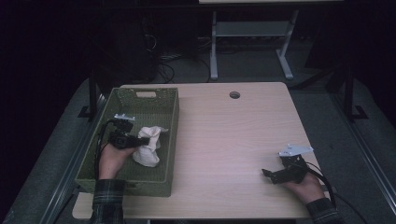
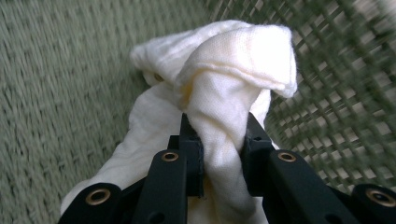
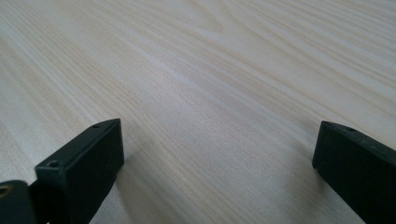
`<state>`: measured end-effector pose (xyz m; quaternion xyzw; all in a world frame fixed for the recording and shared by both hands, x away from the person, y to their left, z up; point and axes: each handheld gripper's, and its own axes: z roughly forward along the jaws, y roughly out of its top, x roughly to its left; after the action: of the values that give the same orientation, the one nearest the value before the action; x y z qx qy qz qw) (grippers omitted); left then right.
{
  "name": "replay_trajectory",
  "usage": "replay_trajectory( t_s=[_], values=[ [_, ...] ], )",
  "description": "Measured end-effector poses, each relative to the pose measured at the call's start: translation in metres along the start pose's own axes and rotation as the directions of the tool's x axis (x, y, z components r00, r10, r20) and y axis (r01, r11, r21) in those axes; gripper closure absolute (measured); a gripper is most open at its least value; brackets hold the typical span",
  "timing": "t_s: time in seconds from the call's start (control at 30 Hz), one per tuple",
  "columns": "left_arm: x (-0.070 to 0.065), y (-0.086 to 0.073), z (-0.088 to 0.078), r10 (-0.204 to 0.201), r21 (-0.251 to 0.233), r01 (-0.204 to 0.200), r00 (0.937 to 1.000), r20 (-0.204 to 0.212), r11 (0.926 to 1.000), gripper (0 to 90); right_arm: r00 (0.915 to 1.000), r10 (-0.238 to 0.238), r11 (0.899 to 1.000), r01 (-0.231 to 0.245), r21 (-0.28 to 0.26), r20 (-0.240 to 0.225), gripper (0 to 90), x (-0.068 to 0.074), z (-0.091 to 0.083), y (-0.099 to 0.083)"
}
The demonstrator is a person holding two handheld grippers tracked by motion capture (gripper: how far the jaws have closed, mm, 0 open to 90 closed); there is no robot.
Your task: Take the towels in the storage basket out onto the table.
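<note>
On my left, the left gripper (image 1: 145, 138) has its fingers (image 2: 192, 149) clamped on a bunched fold of the white cloth (image 1: 148, 147) inside the green woven basket (image 1: 161, 105), the cloth's lower part hidden behind them in the left gripper view. I can read no label or writing anywhere. On my right, the right gripper (image 1: 267, 175) rests over bare tabletop (image 1: 224, 135), fingers (image 3: 86, 163) spread wide, holding nothing.
</note>
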<state>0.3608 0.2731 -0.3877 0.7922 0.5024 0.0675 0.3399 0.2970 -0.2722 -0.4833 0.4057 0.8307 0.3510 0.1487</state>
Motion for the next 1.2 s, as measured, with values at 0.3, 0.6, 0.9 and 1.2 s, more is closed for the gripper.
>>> replay_trajectory(
  t_s=[0.3, 0.6, 0.9, 1.2],
  values=[
    [-0.010, 0.008, -0.027, 0.024, -0.176, -0.014, 0.9982, 0.056, 0.9843, 74.9, 1.0000, 0.001, 1.000, -0.001, 0.000, 0.000, 1.6, 0.000, 0.000, 0.000],
    [-0.027, 0.020, -0.048, 0.077, -0.271, -0.055, 0.9943, 0.073, 0.9612, 75.0, 1.0000, 0.000, 1.000, 0.000, -0.001, 0.001, 1.6, 0.000, 0.000, 0.000],
    [-0.047, 0.033, -0.057, 0.137, -0.330, -0.093, 0.9842, 0.113, 0.9396, 75.3, 1.0000, 0.002, 1.000, -0.002, 0.000, 0.001, 1.7, 0.000, 0.000, 0.000],
    [-0.070, 0.051, -0.058, 0.201, -0.379, -0.127, 0.9661, 0.163, 0.9168, 75.2, 1.0000, 0.002, 1.000, -0.002, 0.000, 0.000, 1.7, 0.000, 0.000, 0.000]
  ],
)
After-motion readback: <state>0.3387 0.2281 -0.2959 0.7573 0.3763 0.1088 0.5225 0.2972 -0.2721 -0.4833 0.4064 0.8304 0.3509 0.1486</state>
